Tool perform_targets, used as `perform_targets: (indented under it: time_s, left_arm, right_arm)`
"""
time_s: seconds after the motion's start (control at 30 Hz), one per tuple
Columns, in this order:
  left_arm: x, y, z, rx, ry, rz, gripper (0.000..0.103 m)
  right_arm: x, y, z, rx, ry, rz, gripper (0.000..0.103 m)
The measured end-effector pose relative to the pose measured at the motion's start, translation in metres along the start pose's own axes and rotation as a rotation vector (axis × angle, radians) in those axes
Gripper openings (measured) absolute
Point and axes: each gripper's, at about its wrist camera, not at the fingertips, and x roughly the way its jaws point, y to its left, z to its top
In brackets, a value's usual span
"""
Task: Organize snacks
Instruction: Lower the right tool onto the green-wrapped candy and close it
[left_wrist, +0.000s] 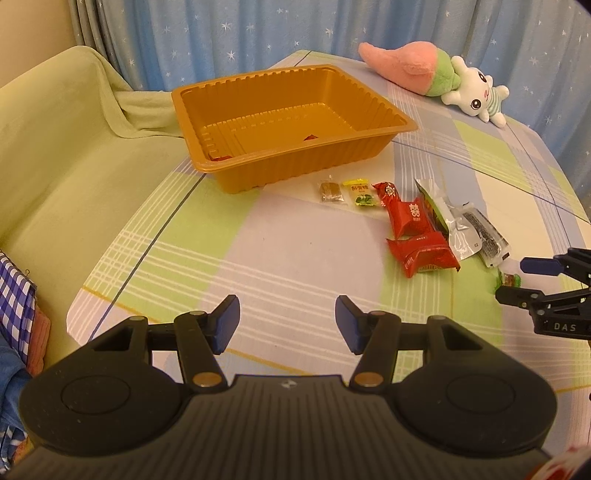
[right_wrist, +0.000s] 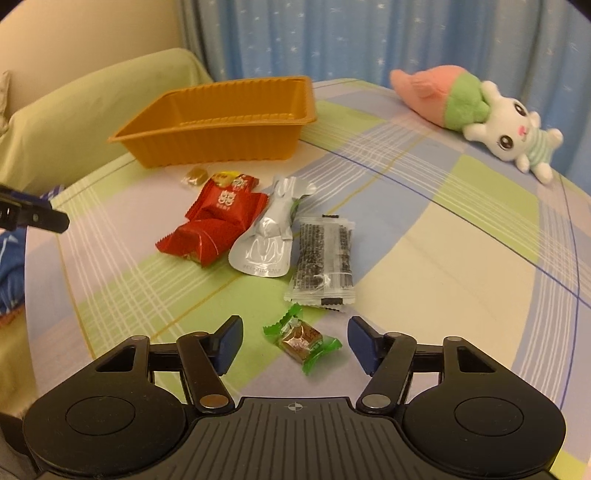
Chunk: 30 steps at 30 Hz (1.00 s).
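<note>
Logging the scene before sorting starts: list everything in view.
tray: 1, golden orange, far left on the table, something small and red inside
brown candy: 1, clear wrapper, before the tray
yellow packet: 1, beside the brown candy
red packets: 2, mid table
silver pouch: 1, right of the red packets
black seaweed pack: 1, right of the pouch
green-wrapped candy: 1, between the right tool's fingers
plush toy: 1, pink, green, white, far right
left tool: open, empty
right tool: open

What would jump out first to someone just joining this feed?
The orange tray at the far side of the plaid tablecloth, with a row of loose snacks in front of it led by red packets. Closest in, a green-wrapped candy lies between the open right gripper fingers. A white plush bunny lies far right.
</note>
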Motion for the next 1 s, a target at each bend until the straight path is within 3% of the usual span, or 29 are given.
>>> perform_targets:
  time_s: [0.5,1.0]
  left_arm:
    - [0.006,-0.006,0.005,0.041,0.007,-0.024,0.054]
    - [0.020,-0.015,0.018,0.130,0.001,-0.066,0.054]
  right_arm:
    - [0.007,0.009,-0.006,-0.004,0.050,0.006,0.035]
    - [0.014,0.008,0.008,0.160,0.048,-0.046,0.035]
